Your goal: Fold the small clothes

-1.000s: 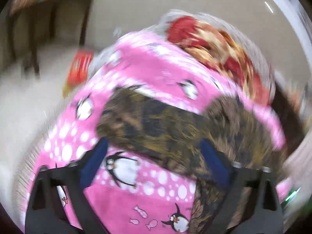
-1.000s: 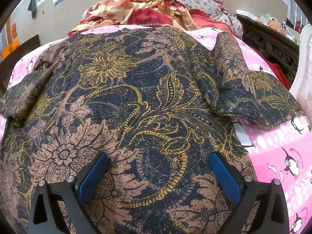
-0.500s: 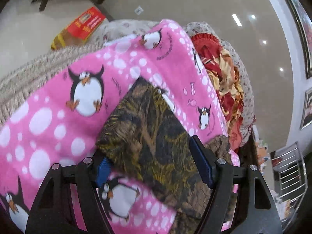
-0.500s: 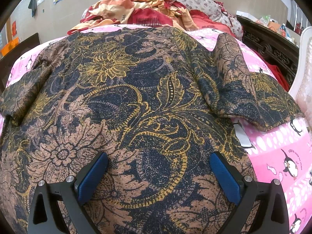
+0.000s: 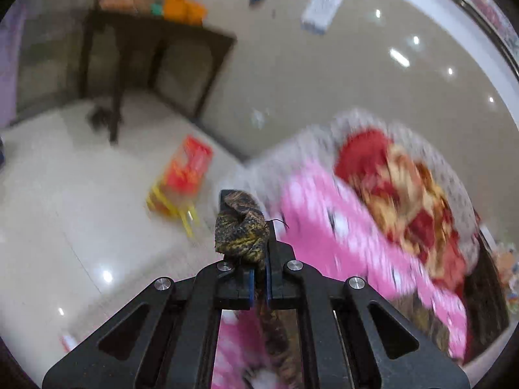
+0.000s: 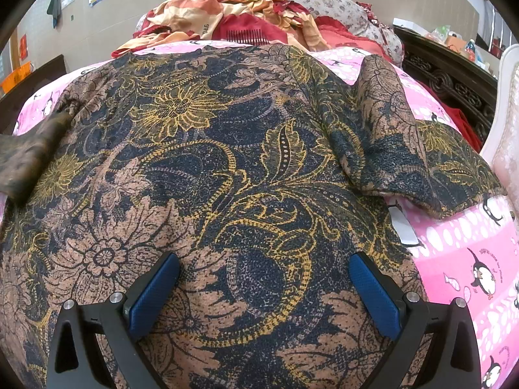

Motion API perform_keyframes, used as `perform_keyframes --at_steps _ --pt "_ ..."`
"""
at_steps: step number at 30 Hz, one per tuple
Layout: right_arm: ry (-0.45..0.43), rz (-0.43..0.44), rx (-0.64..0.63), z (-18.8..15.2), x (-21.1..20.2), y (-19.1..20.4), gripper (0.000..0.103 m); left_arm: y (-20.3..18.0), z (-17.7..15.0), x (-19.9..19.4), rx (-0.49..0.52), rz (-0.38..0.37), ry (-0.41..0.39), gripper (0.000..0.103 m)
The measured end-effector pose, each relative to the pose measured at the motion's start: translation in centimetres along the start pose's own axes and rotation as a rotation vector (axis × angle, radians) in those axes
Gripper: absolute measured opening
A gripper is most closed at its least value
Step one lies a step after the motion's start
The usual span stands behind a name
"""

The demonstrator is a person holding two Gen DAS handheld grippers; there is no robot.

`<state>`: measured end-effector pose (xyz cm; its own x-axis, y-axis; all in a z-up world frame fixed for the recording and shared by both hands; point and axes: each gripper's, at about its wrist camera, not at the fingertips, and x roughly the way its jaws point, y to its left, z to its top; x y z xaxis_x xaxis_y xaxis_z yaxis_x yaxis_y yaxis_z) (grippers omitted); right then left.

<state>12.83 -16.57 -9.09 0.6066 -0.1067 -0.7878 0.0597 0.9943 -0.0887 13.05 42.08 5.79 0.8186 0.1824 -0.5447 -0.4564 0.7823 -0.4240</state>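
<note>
One patterned garment (image 6: 227, 168) is lying spread on the bed, with two short sleeves showing: one (image 6: 399, 149) folded on the right, one (image 6: 29, 155) lifting at the left edge. One pink penguin blanket (image 6: 464, 259) is covering the bed; on its right part four penguins are showing in the right wrist view. One red and cream cloth heap (image 6: 253, 22) is sitting behind. Two hand-held grippers are showing, the left hand-held gripper (image 5: 258, 278) and the right hand-held gripper (image 6: 264, 288). One dark side table (image 5: 155, 61) and one red box (image 5: 186, 170) are appearing, blurred.
</note>
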Motion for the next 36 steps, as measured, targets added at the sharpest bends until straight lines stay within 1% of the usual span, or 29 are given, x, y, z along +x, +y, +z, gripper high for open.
perform_keyframes --at_steps 2,5,6,9,10,11,12,13,15,16,17,18,19,20,21,22,23,24,25,26,27,28,29,30,31,33,34,35,36 --pt "0.000 0.000 0.000 -0.1 0.0 0.0 0.103 0.4 1.9 -1.1 0.026 0.017 -0.045 0.003" --pt "0.000 0.000 -0.001 -0.1 0.0 0.0 0.103 -0.7 2.5 -1.6 0.091 0.004 -0.052 0.003" --pt "0.000 0.000 0.000 0.0 0.0 0.0 0.103 -1.4 2.2 -1.5 0.109 -0.017 -0.049 0.003" --pt "0.000 0.001 0.000 -0.1 0.0 0.0 0.103 -5.2 0.1 -1.2 0.164 -0.145 -0.003 0.003" --pt "0.000 0.001 0.000 0.0 0.0 0.0 0.103 -6.7 -0.9 -1.1 0.188 -0.200 0.022 0.003" --pt "0.000 0.001 0.000 0.0 0.0 0.0 0.103 -9.0 -2.4 -0.9 0.226 -0.271 0.062 0.003" --pt "0.000 0.001 0.000 0.0 0.0 0.0 0.103 -11.0 -3.5 -1.0 0.259 -0.321 0.086 0.003" --pt "0.000 0.001 0.000 0.0 0.0 0.0 0.103 -13.8 -5.9 -1.2 0.307 -0.404 0.124 0.003" --pt "0.000 0.002 0.001 0.0 0.0 0.0 0.103 -17.7 -9.3 -1.1 0.374 -0.494 0.188 0.003" --pt "0.000 0.001 0.000 0.0 0.0 0.0 0.103 -20.4 -12.4 -0.7 0.413 -0.551 0.237 0.003" --pt "0.000 0.001 0.000 0.0 0.0 0.0 0.103 -21.9 -14.5 -0.2 0.435 -0.577 0.274 0.003" --pt "0.000 0.002 0.001 0.0 0.0 0.0 0.103 -23.6 -17.5 0.7 0.460 -0.597 0.319 0.003" --pt "0.001 0.004 0.002 0.0 0.1 0.0 0.103 -24.5 -19.1 1.1 0.476 -0.597 0.340 0.003" --pt "0.001 0.005 0.003 0.0 0.1 -0.1 0.103 -25.5 -21.8 2.3 0.499 -0.577 0.382 0.003" --pt "0.003 0.006 0.004 0.0 0.1 -0.1 0.103 -26.1 -24.3 3.6 0.523 -0.540 0.425 0.004" --pt "0.008 0.007 0.006 0.1 0.0 -0.2 0.103 -26.5 -25.7 4.2 0.542 -0.518 0.451 0.004" --pt "0.013 0.010 0.008 0.1 0.0 -0.2 0.103 -26.7 -27.5 5.1 0.566 -0.481 0.496 0.004" --pt "0.021 0.024 0.020 0.4 -0.5 -0.5 0.103 -26.7 -28.8 5.5 0.595 -0.446 0.522 0.004" --pt "0.018 0.042 0.037 0.6 -1.1 -0.8 0.102 -26.5 -29.2 4.9 0.610 -0.437 0.517 0.005" --pt "0.002 0.064 0.055 1.0 -1.9 -1.1 0.102 -26.1 -29.3 4.1 0.615 -0.446 0.505 0.014" --pt "-0.029 0.086 0.068 1.5 -2.9 -1.2 0.102 -25.7 -29.2 3.1 0.615 -0.469 0.502 0.019" --pt "-0.073 0.117 0.064 2.5 -4.1 -1.0 0.102 -25.4 -28.9 2.3 0.607 -0.490 0.500 0.031" --pt "-0.096 0.140 0.054 3.1 -4.6 -0.7 0.102 -24.7 -28.8 1.3 0.601 -0.501 0.484 0.042" --pt "-0.117 0.194 0.036 4.4 -5.1 0.1 0.102 -23.9 -28.6 0.6 0.606 -0.506 0.468 0.045" --pt "-0.114 0.250 0.027 5.4 -5.0 0.9 0.102 -23.0 -28.5 -0.5 0.625 -0.508 0.445 0.046" --pt "-0.094 0.364 0.011 7.0 -4.3 2.5 0.101 -21.5 -28.6 -1.7 0.658 -0.485 0.420 0.046" --pt "-0.089 0.433 -0.002 7.9 -3.5 3.7 0.099 -20.6 -28.9 -2.1 0.680 -0.454 0.402 0.046" --pt "-0.091 0.471 -0.020 8.5 -2.9 4.5 0.095 -19.3 -29.2 -2.2 0.697 -0.406 0.390 0.046" --pt "-0.086 0.503 -0.039 8.7 -2.3 5.6 0.091 -18.3 -29.4 -2.1 0.694 -0.379 0.396 0.046"
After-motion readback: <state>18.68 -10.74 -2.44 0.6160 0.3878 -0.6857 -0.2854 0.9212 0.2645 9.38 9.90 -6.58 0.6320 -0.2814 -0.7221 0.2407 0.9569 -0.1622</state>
